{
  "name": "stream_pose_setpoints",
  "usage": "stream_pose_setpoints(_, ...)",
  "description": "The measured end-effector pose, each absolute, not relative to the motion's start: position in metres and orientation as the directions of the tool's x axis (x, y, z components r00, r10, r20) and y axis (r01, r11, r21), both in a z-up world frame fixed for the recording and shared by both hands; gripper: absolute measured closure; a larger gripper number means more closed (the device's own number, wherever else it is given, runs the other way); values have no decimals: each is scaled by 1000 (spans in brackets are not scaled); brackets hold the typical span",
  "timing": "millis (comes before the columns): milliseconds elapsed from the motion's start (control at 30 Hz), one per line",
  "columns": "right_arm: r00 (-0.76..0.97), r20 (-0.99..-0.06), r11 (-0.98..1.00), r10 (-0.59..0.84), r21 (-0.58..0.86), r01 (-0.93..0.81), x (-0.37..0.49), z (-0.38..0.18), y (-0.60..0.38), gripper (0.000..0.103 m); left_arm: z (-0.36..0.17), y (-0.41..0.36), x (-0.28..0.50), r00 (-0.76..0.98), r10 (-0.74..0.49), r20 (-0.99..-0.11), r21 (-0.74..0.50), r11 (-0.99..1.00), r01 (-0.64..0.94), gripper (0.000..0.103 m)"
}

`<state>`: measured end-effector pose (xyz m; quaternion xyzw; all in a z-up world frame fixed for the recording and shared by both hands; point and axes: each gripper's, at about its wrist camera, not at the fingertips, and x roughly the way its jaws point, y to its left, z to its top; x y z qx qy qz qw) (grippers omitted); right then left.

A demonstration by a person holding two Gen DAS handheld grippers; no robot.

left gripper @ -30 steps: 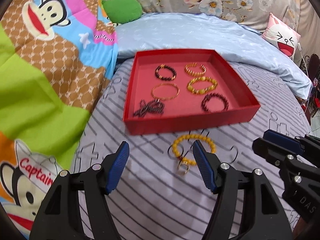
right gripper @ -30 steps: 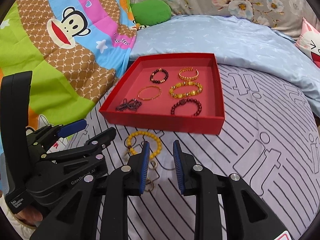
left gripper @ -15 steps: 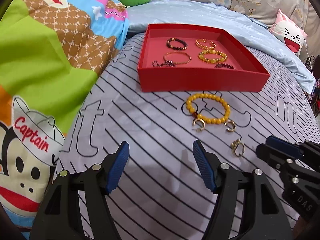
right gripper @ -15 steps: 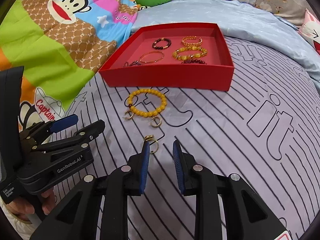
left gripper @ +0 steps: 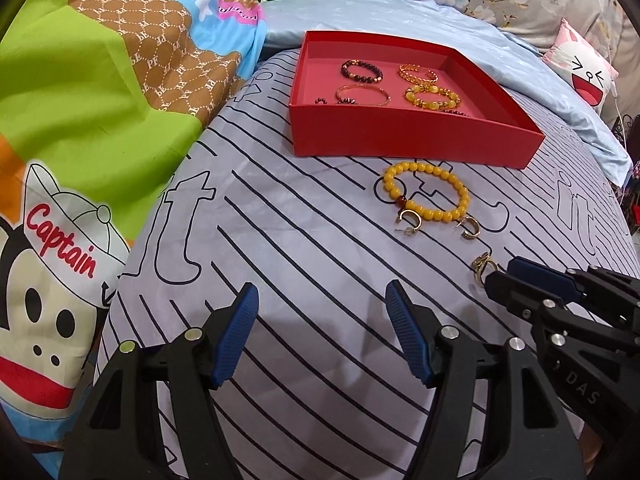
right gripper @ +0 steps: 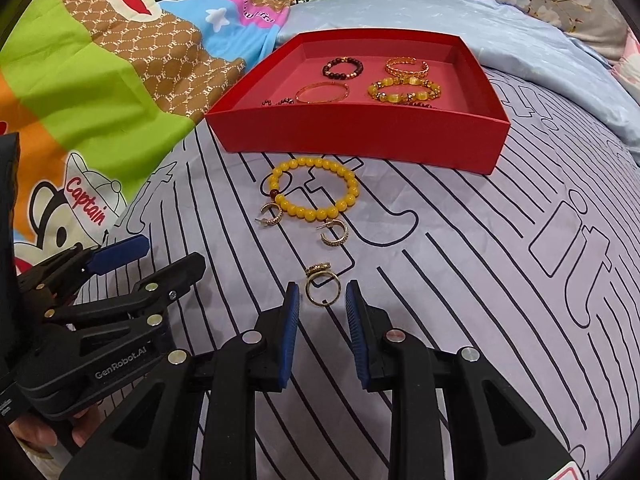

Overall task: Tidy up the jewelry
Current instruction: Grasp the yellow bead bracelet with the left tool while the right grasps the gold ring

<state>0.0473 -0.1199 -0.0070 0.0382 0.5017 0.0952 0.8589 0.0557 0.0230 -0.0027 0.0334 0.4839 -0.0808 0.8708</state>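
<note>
Jewelry lies spread on a bed covered by a grey sheet (right gripper: 500,280) printed with black stripes and outlined letters. Centre of the right wrist view, just above the right gripper (right gripper: 322,312), sits a gold ring (right gripper: 322,290); it lies on the sheet between the tips of the two blue pads, which stand a little apart on either side of it and do not touch it. The jaws are partly open and hold nothing.

Above the ring, two small gold hoop earrings rest on the sheet, one earring (right gripper: 272,214) to the left and the other earring (right gripper: 335,232) to the right, both touching or nearly touching the lower edge of a yellow bead bracelet (right gripper: 316,190). Just above the bracelet stands a shallow red tray (right gripper: 360,140), holding a dark bead bracelet (right gripper: 343,68), a gold cuff (right gripper: 406,67), a thin gold bangle (right gripper: 322,93) and a yellow stone bracelet (right gripper: 404,90); more dark beads show behind its front wall.

In the left wrist view, the left gripper (left gripper: 322,334) hangs at lower centre over bare sheet, jaws spread wide and empty. A bright cartoon monkey blanket (left gripper: 80,120) fills the left side of the frame, and a pale blue quilt (left gripper: 400,12) lies beyond the tray.
</note>
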Motion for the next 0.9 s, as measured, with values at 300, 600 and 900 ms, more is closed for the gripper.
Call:
stream_pose_setpoints(300,470,-859,979,201,154,-137,56,-15,-118,78,-6,23,59,509,-106,-854,-21,985,171,40)
stream_pose_setpoints(600,480,-857,981,188,136,-140,55,-15,-119,84,-7,19,61,501,-107,-859,-20,984,175,40)
stream_pose_setpoints(900,506,-841,982,190,165,-93,53,-2,-139,84,-1,11,74,497,-143,-856,-52,980,192,40)
